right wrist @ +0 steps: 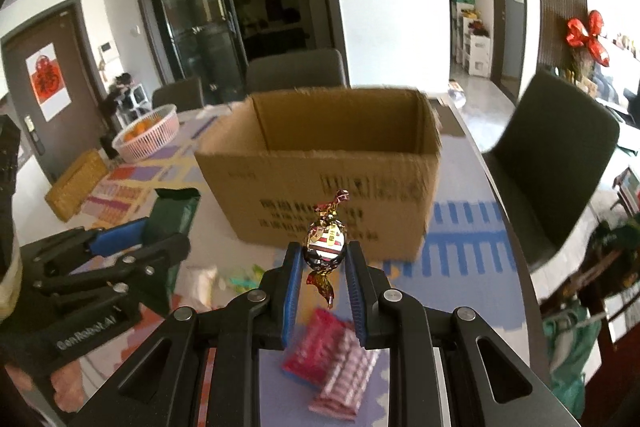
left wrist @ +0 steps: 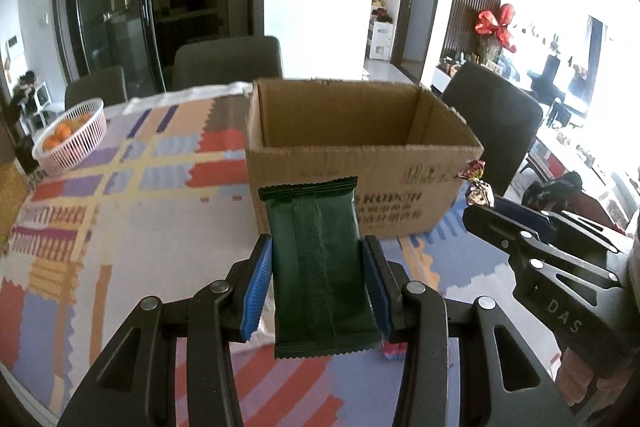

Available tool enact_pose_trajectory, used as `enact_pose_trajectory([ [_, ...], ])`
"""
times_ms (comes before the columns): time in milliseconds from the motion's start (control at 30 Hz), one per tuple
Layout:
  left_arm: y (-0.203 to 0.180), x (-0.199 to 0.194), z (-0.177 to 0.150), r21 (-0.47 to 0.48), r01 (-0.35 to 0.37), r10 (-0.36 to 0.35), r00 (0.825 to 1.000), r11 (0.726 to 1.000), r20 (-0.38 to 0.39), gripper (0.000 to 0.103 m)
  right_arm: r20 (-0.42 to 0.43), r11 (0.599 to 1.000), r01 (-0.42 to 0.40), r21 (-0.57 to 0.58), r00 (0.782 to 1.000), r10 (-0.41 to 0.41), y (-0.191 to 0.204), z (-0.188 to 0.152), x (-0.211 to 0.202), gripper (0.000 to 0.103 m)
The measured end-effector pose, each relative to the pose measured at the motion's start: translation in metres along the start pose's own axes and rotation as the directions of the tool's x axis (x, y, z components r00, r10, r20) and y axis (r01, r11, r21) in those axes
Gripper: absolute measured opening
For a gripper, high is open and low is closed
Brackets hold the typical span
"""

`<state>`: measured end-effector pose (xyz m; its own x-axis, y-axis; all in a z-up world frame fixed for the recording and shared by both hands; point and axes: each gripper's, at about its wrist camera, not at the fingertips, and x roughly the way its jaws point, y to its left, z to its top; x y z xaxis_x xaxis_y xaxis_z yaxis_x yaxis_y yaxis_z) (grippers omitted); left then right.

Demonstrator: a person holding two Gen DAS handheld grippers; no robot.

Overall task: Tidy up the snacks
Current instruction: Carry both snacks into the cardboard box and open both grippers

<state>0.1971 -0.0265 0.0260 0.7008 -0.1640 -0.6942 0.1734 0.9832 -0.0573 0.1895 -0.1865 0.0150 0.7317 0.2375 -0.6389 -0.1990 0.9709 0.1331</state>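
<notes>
The patterned multicoloured surface (left wrist: 120, 187) carries an open brown cardboard box (left wrist: 360, 163). Before it, the left gripper (left wrist: 318, 287) clamps a dark green foil snack packet (left wrist: 320, 267); the right gripper (right wrist: 323, 267) pinches 1 foil-wrapped candy (right wrist: 325, 247).

Table (left wrist: 120, 211) w/ a patchwork cloth in red, purple, orange & blue. Open cardboard box (left wrist: 360, 163) stands on it toward the far side, upright, flaps gone or folded; inside not visible. Far left corner: white-pink plastic basket (left wrist: 72, 135) of orange fruit, well apart from box. Near edge: pink-red snack packets (right wrist: 340, 359) lying flat on cloth, plus pale wrappers (right wrist: 204, 283) to their left, blurred.
</notes>
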Motion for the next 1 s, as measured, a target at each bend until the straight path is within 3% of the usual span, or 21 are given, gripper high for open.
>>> enact_pose_trajectory([
  [467,0.005,0.008,0.054,0.009,0.004,-0.005,0.999,1.000,0.050,0.044,0.106,0.999,-0.026,-0.023,0.994,0.028,0.007,0.059,0.004,0.023],
  [1000,0.006,0.043,0.111,0.054,0.054,-0.057,0.997,0.997,0.049,0.044,0.102,1.000,-0.007,-0.007,0.995,0.008,-0.009,0.106,0.031,0.023],
])
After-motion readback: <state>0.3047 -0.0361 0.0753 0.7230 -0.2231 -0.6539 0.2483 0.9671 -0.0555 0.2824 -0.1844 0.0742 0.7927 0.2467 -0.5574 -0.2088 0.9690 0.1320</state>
